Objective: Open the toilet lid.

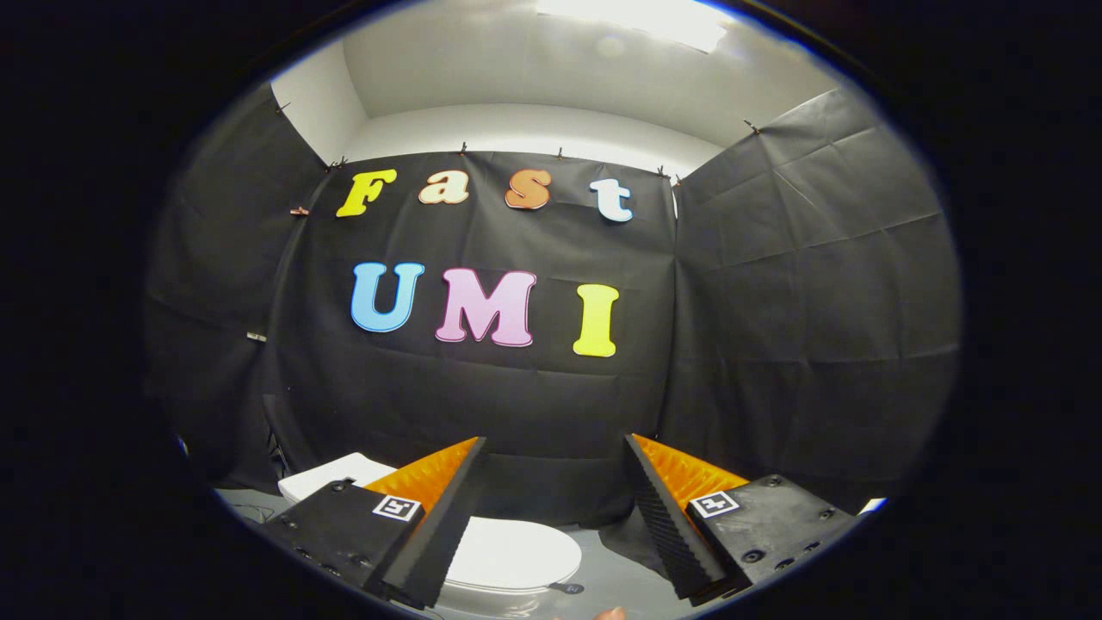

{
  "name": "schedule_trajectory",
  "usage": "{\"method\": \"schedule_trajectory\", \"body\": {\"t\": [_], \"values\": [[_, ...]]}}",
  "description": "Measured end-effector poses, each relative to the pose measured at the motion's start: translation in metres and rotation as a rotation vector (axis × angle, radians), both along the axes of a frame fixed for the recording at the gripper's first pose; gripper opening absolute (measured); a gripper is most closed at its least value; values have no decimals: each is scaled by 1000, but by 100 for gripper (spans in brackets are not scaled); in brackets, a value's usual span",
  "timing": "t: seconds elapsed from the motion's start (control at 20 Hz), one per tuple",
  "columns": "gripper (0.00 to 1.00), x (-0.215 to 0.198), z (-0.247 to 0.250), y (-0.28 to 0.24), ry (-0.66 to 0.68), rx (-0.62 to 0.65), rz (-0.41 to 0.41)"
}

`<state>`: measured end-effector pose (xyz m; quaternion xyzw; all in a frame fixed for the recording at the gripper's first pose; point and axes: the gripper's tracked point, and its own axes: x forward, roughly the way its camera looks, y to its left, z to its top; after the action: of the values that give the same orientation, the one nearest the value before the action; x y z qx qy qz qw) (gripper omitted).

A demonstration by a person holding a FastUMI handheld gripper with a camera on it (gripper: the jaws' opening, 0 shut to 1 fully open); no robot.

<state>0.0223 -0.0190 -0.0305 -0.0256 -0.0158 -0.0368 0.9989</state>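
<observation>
Below, fingers [555,469] spread wide above the closed toilet lid [512,551].

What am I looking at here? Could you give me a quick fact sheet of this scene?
place: booth with black cloth walls
toilet: white, low, beneath the fingers
lid: shut, flat on the bowl
tank: white, behind the left finger
tool: open, fingers wide apart, holding nothing, above the toilet
floor: grey
</observation>
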Motion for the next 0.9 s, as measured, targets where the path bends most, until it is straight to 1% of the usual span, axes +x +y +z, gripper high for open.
{"method": "schedule_trajectory", "body": {"t": [0.25, 0.4, 0.6, 0.75, 0.9], "values": [[98, 12, -52, 2, 28, 6, 41], [98, 22, -88, -9, 42, -15, 39], [98, 27, -135, -19, 71, -35, 59], [98, 31, -173, -28, 118, -14, 79], [98, 37, -201, -41, 146, 38, 91]]}}
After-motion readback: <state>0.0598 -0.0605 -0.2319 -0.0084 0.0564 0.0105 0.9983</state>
